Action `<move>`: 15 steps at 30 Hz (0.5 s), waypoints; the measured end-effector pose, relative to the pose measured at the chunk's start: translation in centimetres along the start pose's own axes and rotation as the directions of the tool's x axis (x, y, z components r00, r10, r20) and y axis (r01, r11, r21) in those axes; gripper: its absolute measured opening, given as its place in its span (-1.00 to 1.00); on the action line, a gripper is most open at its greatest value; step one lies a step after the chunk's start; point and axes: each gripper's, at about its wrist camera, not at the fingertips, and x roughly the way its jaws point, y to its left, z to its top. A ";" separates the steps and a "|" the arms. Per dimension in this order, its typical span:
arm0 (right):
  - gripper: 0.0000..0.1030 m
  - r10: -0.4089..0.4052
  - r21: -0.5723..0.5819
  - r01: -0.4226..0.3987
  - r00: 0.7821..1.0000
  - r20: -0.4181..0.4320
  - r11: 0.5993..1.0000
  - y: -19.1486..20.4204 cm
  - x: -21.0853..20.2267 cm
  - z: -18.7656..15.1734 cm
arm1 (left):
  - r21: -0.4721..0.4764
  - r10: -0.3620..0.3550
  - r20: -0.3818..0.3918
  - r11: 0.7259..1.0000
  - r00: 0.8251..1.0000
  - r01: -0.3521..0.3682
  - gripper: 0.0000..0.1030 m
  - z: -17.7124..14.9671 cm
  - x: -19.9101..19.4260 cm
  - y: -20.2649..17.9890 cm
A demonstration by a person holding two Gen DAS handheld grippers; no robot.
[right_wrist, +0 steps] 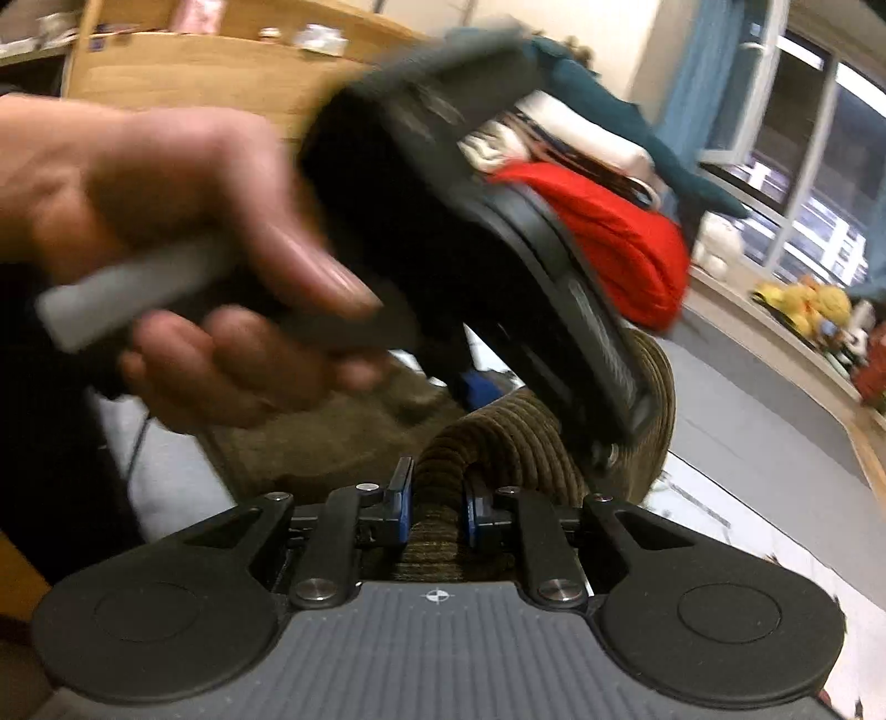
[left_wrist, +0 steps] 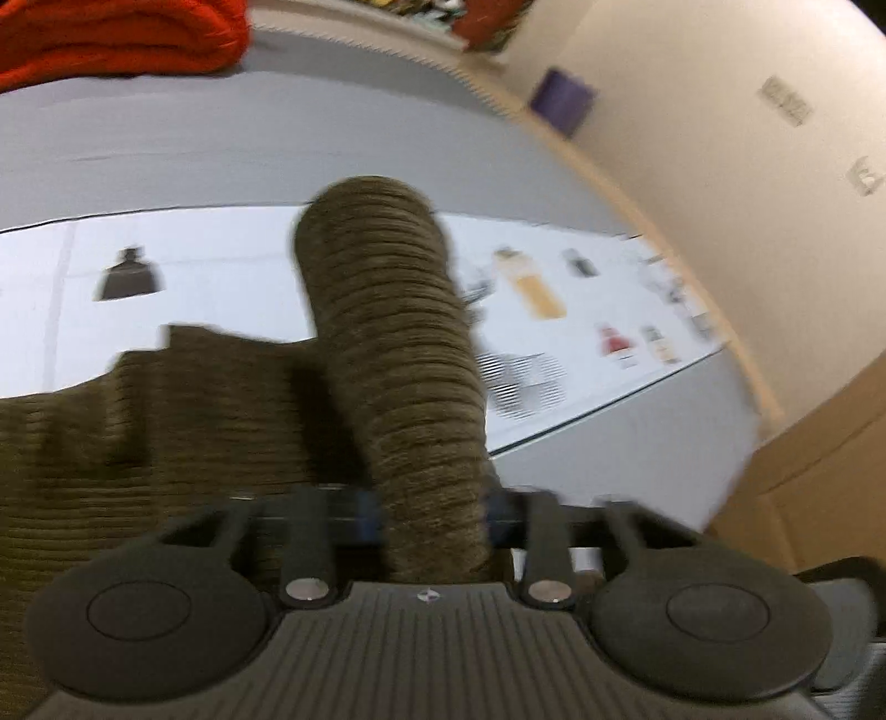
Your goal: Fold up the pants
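- The left gripper (left_wrist: 432,515) is clamped on the olive corduroy pants (left_wrist: 398,354).
- The right gripper (right_wrist: 437,515) pinches the same pants beside it.
- A red garment (left_wrist: 116,33) lies beyond the pants.

Left gripper (left_wrist: 432,515): jaws closed tight on a rolled band of the pants (left_wrist: 398,354), blue-edged fingers (left_wrist: 368,512) pressed to either side. Seen from right wrist cam: left hand (right_wrist: 183,260) wrapped round the handle, thumb on top, other fingers curled beneath, tool tilted down toward the cloth; view blurred. Right gripper (right_wrist: 437,512): jaws likewise clamped on a ridged fold, fingers (right_wrist: 400,504) nipping it from both sides, sat just below left tool.
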 end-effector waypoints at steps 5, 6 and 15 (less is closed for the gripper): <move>-0.66 0.242 0.205 -0.251 0.968 0.067 0.946 -3.4 -0.4 1.8 | -0.028 0.118 0.008 0.993 0.993 -0.118 -0.60 0.3 -1.9 3.6; -0.66 0.331 0.301 -0.347 0.938 0.104 0.888 -4.6 -0.5 2.2 | -0.047 0.152 0.014 0.987 0.988 -0.151 -0.61 0.3 -2.7 4.9; -0.12 0.270 0.691 -0.154 0.961 -0.062 0.706 -9.3 6.5 2.0 | -0.276 0.345 0.091 0.910 0.934 -0.309 -0.60 -2.0 -13.4 18.0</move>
